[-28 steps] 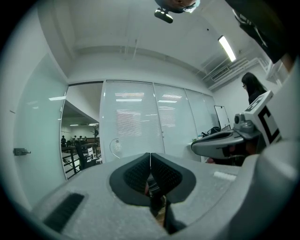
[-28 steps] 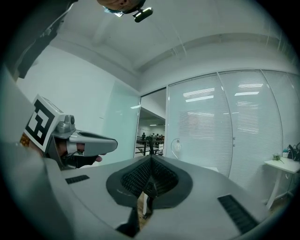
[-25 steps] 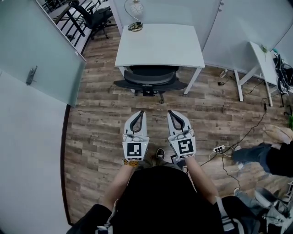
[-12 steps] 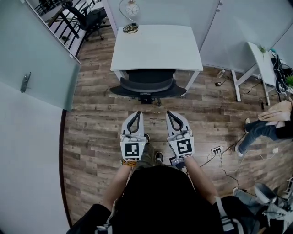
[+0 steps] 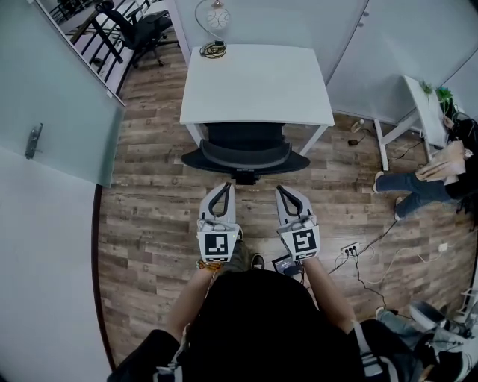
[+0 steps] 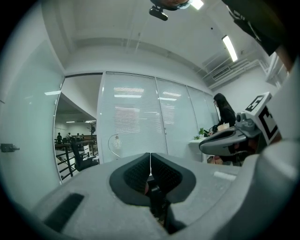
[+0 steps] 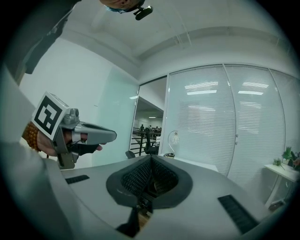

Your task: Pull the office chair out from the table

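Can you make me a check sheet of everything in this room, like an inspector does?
Surface: white table, mostly bare.
Job's things: office chair, tucked under the table.
Clutter: round lamp and coiled cord on the table's far left corner.
Grippers: left hand-held gripper and right hand-held gripper, both shut, empty, short of the chair.
Cables: power strip with cords on the floor, right.
Surroundings: wood floor, glass door left, seated person right.

Wood-plank floor (image 5: 149, 216) lies between a frosted glass wall (image 5: 63, 104) at left and a white side table (image 5: 426, 112) at right; a strip light (image 6: 229, 47) glows overhead.
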The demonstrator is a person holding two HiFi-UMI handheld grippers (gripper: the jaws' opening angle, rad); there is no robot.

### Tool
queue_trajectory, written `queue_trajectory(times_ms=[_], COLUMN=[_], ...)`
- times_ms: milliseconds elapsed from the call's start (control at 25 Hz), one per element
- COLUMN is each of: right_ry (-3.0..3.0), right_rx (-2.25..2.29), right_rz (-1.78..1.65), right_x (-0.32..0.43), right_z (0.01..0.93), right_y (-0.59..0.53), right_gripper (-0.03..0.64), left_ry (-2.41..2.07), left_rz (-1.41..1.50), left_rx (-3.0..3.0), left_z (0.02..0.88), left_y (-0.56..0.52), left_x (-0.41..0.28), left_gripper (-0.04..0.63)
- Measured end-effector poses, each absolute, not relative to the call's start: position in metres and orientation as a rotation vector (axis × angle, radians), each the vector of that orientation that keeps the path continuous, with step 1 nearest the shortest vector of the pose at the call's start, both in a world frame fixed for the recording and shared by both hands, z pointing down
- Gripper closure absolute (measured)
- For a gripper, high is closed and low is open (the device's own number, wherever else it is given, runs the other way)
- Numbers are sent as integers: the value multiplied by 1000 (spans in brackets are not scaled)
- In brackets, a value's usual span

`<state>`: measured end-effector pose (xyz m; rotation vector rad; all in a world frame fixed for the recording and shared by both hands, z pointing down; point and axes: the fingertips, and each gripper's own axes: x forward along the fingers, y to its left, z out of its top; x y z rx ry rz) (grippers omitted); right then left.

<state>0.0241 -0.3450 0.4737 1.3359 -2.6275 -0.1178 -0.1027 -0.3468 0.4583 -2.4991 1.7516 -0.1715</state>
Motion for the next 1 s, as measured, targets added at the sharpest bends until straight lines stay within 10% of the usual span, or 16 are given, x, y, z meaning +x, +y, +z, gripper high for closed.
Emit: queue_trajectory(times_ms=[1000], right_ry=[-2394], right_rx=[1060], right_rz=[-323], right_x=[3], right_z=[556], right_y=[-404], right_gripper=[609], left_ry=[1388], left_rz=[-394], left_rx=[-2642], left_z=[545], left_y=[-403], left_x=[-162], left_gripper=[575])
